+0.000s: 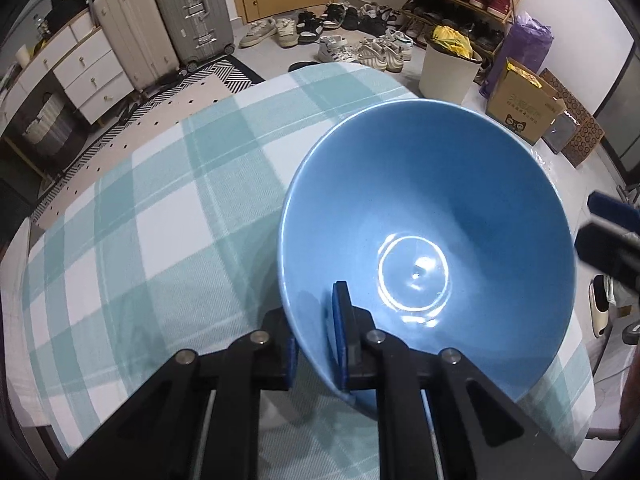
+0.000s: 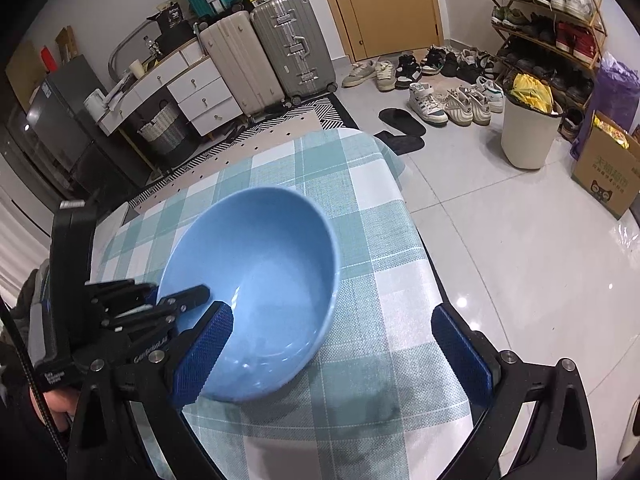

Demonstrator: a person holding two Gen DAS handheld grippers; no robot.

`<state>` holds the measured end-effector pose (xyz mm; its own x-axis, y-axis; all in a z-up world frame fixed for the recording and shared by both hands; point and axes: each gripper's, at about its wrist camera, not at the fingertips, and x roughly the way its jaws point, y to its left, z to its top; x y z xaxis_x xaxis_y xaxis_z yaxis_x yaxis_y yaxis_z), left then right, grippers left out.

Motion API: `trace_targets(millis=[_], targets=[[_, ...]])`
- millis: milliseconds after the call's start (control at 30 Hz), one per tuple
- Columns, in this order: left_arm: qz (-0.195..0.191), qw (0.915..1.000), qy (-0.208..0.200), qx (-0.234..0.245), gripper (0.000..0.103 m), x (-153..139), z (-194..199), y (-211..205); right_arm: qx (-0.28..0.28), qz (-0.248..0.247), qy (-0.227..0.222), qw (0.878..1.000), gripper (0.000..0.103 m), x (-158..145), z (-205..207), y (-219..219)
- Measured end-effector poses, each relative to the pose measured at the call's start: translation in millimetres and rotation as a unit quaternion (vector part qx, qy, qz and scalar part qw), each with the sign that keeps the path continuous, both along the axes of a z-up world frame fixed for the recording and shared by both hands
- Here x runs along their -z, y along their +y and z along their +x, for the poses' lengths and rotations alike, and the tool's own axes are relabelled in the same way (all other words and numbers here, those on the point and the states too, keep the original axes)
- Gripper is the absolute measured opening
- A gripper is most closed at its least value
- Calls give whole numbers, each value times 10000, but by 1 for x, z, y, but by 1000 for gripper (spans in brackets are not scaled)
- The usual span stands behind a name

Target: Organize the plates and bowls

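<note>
A blue bowl (image 1: pixel 432 216) is held tilted above a table with a teal and white checked cloth (image 1: pixel 160 208). My left gripper (image 1: pixel 316 344) is shut on the bowl's near rim, one blue pad inside the bowl and one outside. The bowl also shows in the right wrist view (image 2: pixel 260 280), with the left gripper (image 2: pixel 176 304) clamped on its left rim. My right gripper (image 2: pixel 332 356) is open and empty, its fingers wide apart just in front of the bowl, over the cloth (image 2: pixel 380 288). No plates are in view.
The table's far edge (image 2: pixel 360 136) and right edge drop to a tiled floor. Beyond stand suitcases (image 2: pixel 292 48), a white drawer unit (image 2: pixel 192 88), rows of shoes (image 2: pixel 440 92), a white bin (image 2: pixel 528 132), a cardboard box (image 2: pixel 608 168) and a shoe rack (image 2: pixel 552 12).
</note>
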<state>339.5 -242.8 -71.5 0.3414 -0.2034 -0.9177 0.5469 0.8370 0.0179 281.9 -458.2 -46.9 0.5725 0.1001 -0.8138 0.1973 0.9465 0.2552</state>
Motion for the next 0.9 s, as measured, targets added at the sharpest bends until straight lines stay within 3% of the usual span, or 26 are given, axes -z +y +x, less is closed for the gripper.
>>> trace_targets(millis=[400,500,567,700,833,900], targets=[[47,10000,15,-55,13,-3,-34,38,-459,-130,209,9986,101,-4,0,33],[70,9999,28,-76,13,-3,-39,45,-580,-323,448,9968,96,5,5,43],[86,9999,17,-73,13,-4,-42,48,-680,-329,668,9949,78,15,9,49],[103,9999,20,-66,13,-5,-48,52,-802,-323,901,9922,65,31,12,56],[65,9999,56,-113,13,-6,-53,59,-901,-171,1174,9888,45,47,15,62],[40,9999,79,-107,13,-6,-56,61,-927,-344,1329,9862,38,53,17,65]])
